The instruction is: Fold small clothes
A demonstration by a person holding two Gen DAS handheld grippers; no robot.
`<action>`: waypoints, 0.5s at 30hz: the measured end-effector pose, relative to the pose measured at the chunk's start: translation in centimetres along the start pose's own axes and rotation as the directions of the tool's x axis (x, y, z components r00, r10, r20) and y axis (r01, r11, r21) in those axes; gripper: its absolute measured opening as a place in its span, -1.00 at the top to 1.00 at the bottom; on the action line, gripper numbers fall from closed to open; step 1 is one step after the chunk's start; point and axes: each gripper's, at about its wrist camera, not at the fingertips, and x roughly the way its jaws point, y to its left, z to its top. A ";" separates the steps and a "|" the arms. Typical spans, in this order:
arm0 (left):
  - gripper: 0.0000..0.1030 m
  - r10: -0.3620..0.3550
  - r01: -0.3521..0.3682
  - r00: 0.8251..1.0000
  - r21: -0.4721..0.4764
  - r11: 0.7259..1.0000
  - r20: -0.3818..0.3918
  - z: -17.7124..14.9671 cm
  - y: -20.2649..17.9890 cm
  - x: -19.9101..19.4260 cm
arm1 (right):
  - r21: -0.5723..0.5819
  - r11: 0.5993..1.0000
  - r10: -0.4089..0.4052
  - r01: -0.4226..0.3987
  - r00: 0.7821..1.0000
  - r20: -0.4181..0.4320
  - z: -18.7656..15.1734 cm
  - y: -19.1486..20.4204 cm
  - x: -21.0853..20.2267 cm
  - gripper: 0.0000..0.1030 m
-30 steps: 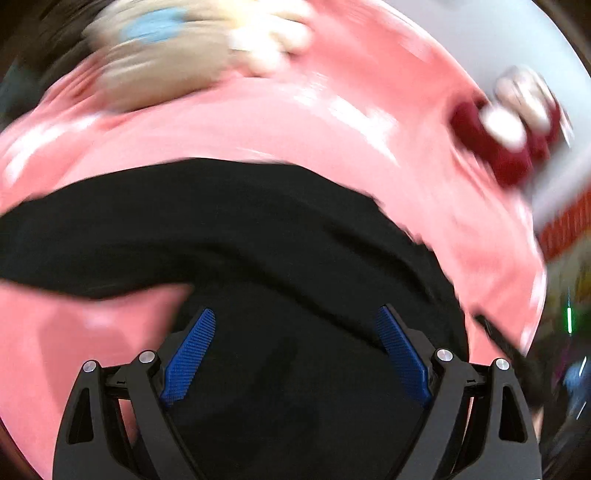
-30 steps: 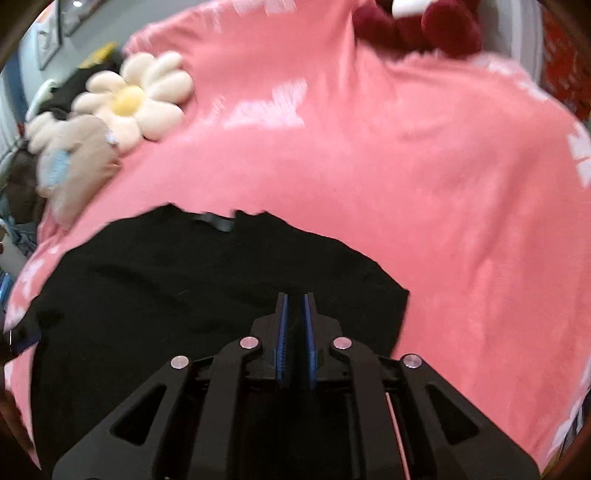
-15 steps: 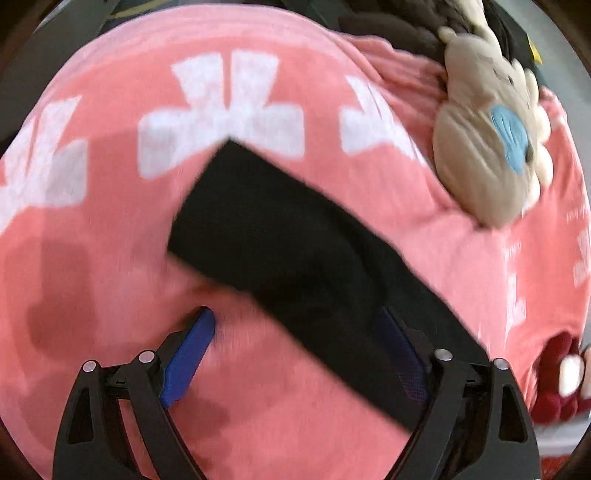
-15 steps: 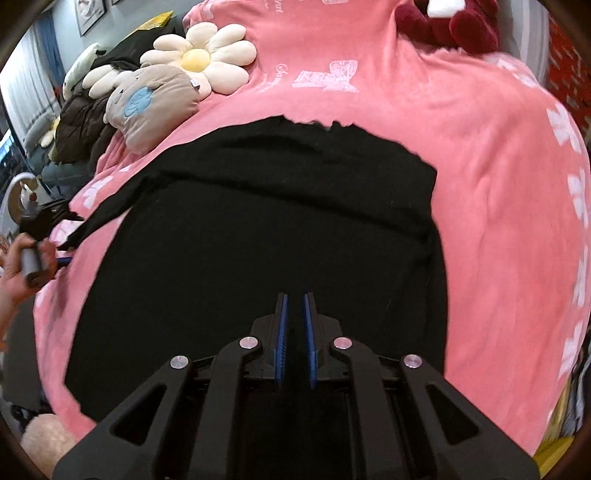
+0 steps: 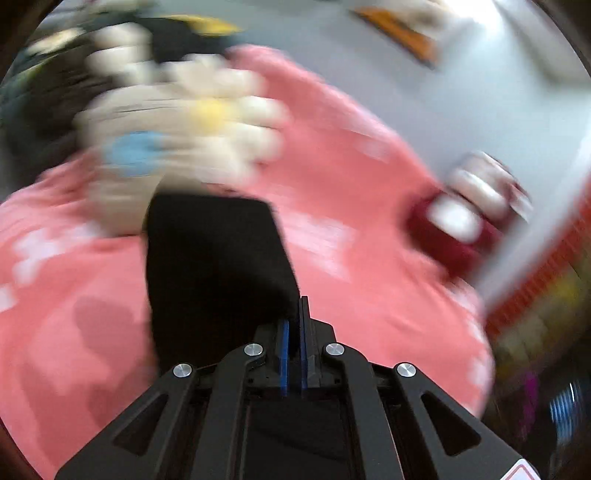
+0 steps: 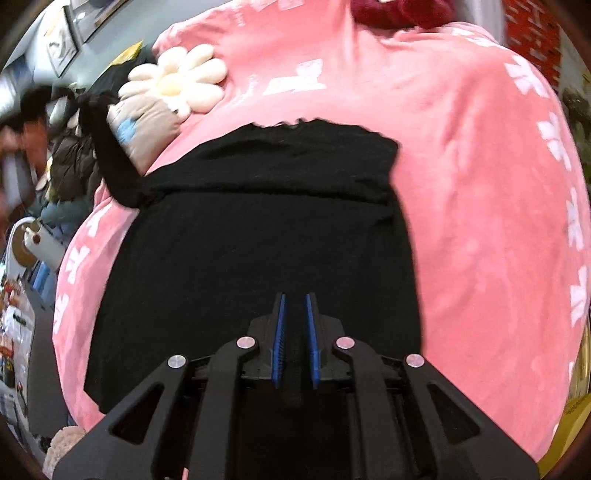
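A black garment [image 6: 258, 229] lies spread on a pink blanket [image 6: 480, 184]. In the right wrist view its left sleeve [image 6: 110, 162] rises off the bed toward the plush toys. My left gripper [image 5: 300, 301] is shut on that sleeve [image 5: 214, 258], which trails away up and to the left in a blurred view. My right gripper [image 6: 294, 295] sits at the garment's near edge. Its jaws are opening slightly, with black cloth still between the blue pads [image 6: 279, 332].
A white flower plush [image 6: 177, 81] and a beige plush [image 6: 144, 125] lie at the blanket's far left, a dark red plush [image 6: 399, 11] at the far end. A person [image 6: 29, 122] and clutter stand left of the bed. Grey wall [image 5: 443, 92] lies behind.
My left gripper has gone from wide open to shut on the black sleeve and swung it up off the blanket. The right gripper's pads have parted a little and its view has shifted.
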 end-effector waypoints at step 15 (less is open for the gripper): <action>-0.88 0.182 -0.062 0.916 0.321 0.945 -0.358 -23.0 -4.7 4.9 | 0.004 0.999 -0.036 0.036 0.999 0.025 5.3 -8.2 1.8 0.22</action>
